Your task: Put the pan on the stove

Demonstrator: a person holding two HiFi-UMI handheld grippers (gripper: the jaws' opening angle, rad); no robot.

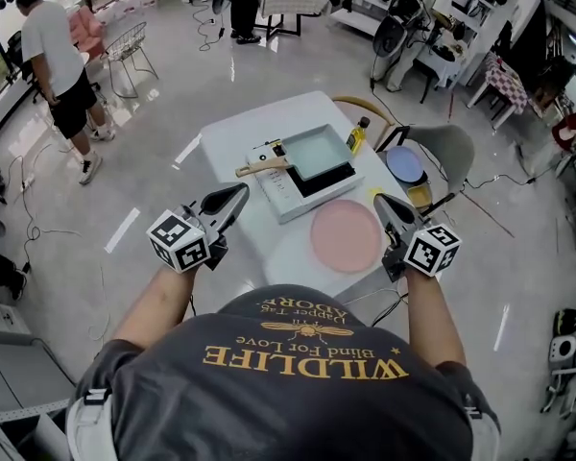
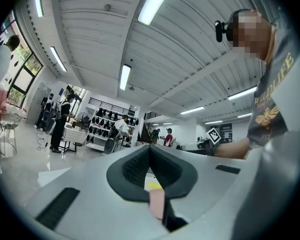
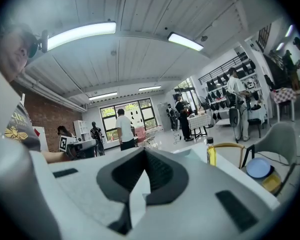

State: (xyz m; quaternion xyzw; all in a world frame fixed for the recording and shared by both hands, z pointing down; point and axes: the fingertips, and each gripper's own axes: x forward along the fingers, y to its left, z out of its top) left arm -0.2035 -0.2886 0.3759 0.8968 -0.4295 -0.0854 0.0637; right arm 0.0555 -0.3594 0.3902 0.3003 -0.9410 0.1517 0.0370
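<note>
- Between the jaws of the left gripper (image 2: 150, 149): nothing. Closed tip to tip, held level above the near left edge of the bench (image 1: 240, 128) and aimed across the room rather than down.
- Between the jaws of the right gripper (image 3: 144, 151): likewise nothing. Shut and empty, raised off the near right side.
- On the stove (image 1: 280, 190) already, by the look of it: the pan (image 1: 317, 150), square and pale green, lying over the black glass with its wooden handle (image 1: 259, 168) reaching left above the white control strip.
- Probably leaves only a check of seating, since the pan seems set toward the far side of the glass.
- For any nudge: open the left jaws first, come in low along the handle, and close across the wood near its middle. Keep the pan flat and let go only once settled.
- Left of the stove: bare bench, the best room for that approach.
- Just nearer than the stove: pink plate (image 1: 346, 235), close to the near edge. Keep the right gripper above it.
- At the far right edge: yellow bottle (image 1: 357, 134), upright and easy to tip. Avoid sliding the pan that way.
- Beyond the right edge: chair (image 1: 446, 147) carrying a blue plate (image 1: 404, 164).
- Around the rest: open floor, with people well apart.
</note>
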